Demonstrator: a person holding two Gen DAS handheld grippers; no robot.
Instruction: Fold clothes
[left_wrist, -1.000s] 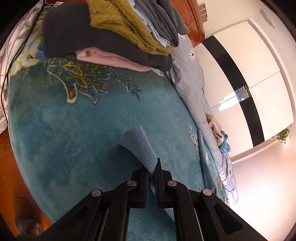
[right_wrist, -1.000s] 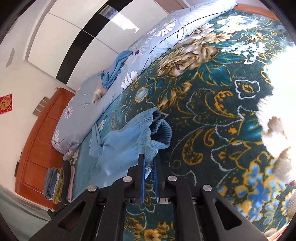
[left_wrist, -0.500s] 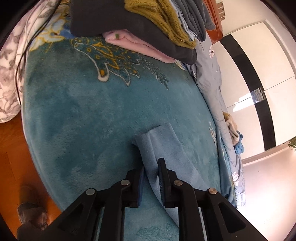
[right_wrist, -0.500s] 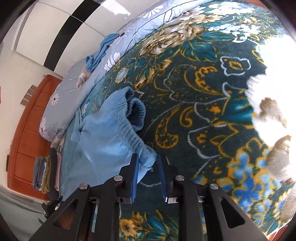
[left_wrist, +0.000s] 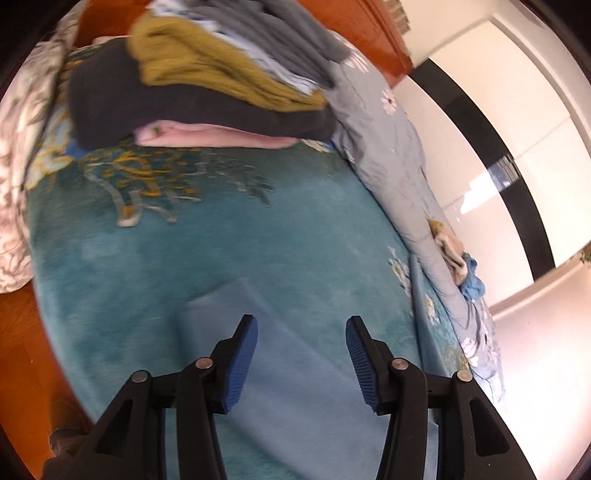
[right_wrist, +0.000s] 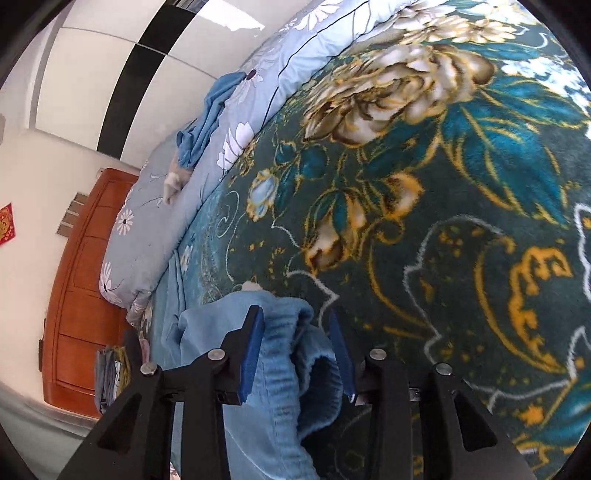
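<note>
A plush teal blanket patterned with gold and cream flowers (left_wrist: 229, 251) covers the bed that fills both wrist views, its pile plain under the left gripper (left_wrist: 301, 325) and richly figured ahead of the right gripper (right_wrist: 295, 317). In the left view, from left to right: orange-brown wooden flooring (left_wrist: 22, 354), a stack of folded clothes in grey, mustard, charcoal and pink (left_wrist: 207, 85) at the far end of the bed, a rolled grey-blue quilt printed with daisies (left_wrist: 399, 155), then glossy white wardrobe panels split by a black stripe (left_wrist: 517, 155). The light blue soft garment (left_wrist: 280, 398) lies flat on the blanket beneath the left jaws, which are opening, pads clear of the cloth. In the right view the same garment's ribbed waistband sits bunched between the opening right jaws.
</note>
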